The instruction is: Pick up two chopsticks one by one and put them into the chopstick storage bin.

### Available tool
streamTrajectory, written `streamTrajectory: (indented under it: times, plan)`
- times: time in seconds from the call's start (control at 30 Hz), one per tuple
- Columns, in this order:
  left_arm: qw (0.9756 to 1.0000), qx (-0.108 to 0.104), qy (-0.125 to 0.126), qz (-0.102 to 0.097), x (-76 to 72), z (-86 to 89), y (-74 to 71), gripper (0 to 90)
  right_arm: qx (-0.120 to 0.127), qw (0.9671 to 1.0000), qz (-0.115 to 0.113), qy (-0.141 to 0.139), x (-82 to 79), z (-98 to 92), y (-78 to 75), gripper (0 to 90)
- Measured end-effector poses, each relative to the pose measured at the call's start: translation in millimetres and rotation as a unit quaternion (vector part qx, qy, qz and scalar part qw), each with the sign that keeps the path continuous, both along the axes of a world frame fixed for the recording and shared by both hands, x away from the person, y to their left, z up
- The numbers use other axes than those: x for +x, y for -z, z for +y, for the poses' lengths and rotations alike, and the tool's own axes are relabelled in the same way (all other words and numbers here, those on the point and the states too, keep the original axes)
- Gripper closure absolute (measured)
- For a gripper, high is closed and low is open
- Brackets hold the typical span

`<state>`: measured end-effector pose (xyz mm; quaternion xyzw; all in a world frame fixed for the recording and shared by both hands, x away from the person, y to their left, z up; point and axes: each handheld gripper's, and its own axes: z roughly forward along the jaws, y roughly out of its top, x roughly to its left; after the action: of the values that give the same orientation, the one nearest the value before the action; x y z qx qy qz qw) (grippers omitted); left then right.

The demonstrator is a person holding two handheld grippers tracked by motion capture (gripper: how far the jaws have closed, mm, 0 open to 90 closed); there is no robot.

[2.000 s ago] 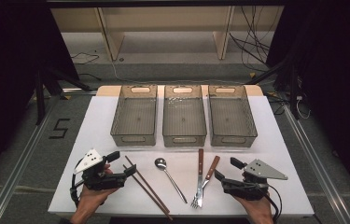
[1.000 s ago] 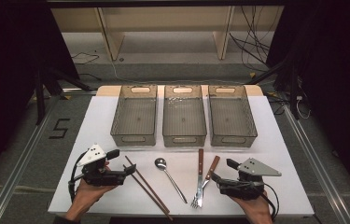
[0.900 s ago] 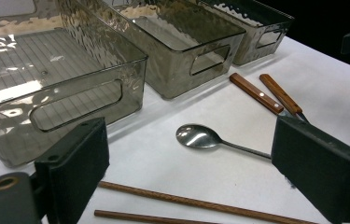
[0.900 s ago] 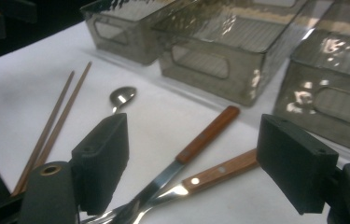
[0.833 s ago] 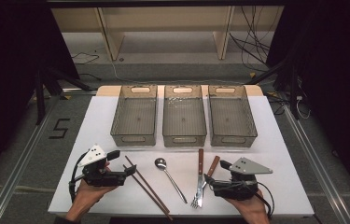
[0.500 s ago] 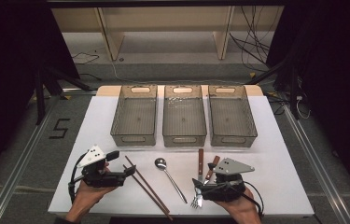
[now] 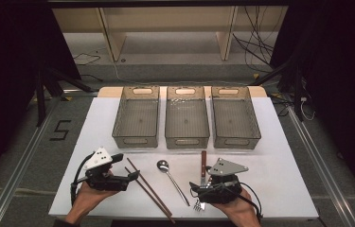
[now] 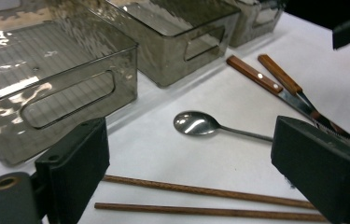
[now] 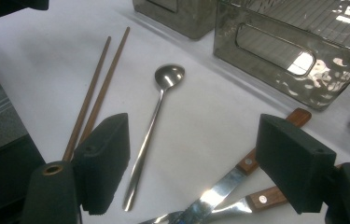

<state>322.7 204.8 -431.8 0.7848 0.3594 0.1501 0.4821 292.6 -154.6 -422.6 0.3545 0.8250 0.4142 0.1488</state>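
A white table (image 7: 279, 142) carries everything; along its far half stand 3 clear grey bins (image 7: 186, 116) side by side, each open-topped with a slot handle in its near wall; in front of them, on the near half, lies the cutlery. The left gripper (image 7: 127, 175) rests low at the near left, held in a hand (image 7: 90, 198), its jaws spread wide with nothing between the pads, pointing toward the 2 wooden chopsticks (image 7: 149, 190) that lie slanted just beside its tips. The right gripper (image 7: 197, 188) sits at the near right over the wood-handled knife (image 7: 203, 163) and fork (image 7: 197, 204), its jaws likewise spread and gripping nothing; in the right gripper view the crossed knife and fork blades lie between the 2 pads, apart from them. A steel spoon (image 7: 171, 178) lies bowl-up between chopsticks and knife, touching neither.
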Motion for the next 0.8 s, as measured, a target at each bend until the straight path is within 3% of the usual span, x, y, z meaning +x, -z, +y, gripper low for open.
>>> streamTrajectory:
  times: [0.1,0.2,0.3,0.37,0.43,0.5,0.63,0.77,0.8]
  plan:
    - [0.9992,0.035,0.019,0.005,3.0,-5.5,-2.1,11.6,0.001,1.0000,0.001,-0.001,0.1,-0.8,-0.3,27.1]
    - [0.9966,0.070,0.042,0.010,7.3,-12.4,-4.5,11.8,0.001,1.0000,0.000,0.000,-0.3,-1.7,-0.5,26.9]
    - [0.9916,0.108,0.068,0.016,12.0,-21.6,-7.7,12.5,0.002,1.0000,0.000,0.001,-0.3,-2.8,-0.7,26.7]
    - [0.9869,0.134,0.088,0.020,15.4,-27.7,-9.4,12.7,0.003,1.0000,-0.001,0.002,-0.1,-4.0,-0.8,26.7]
    - [0.9811,0.160,0.106,0.028,18.8,-34.0,-9.9,12.8,0.004,1.0000,0.000,0.003,-0.1,-5.0,-0.9,26.7]
    - [0.9731,0.191,0.126,0.030,21.8,-40.0,-10.2,12.9,0.004,1.0000,-0.001,0.003,0.0,-5.5,-1.0,26.7]
    - [0.9593,0.230,0.159,0.040,27.4,-50.4,-9.8,14.4,0.004,1.0000,-0.001,0.004,-0.4,-7.1,-1.7,26.7]
    - [0.9408,0.278,0.190,0.044,33.7,-59.2,-9.9,15.4,0.005,1.0000,0.000,0.004,-0.7,-8.4,-2.0,26.5]
    - [0.9372,0.284,0.197,0.044,35.1,-61.1,-10.1,15.6,0.006,1.0000,0.000,0.005,-0.8,-8.7,-1.9,26.4]
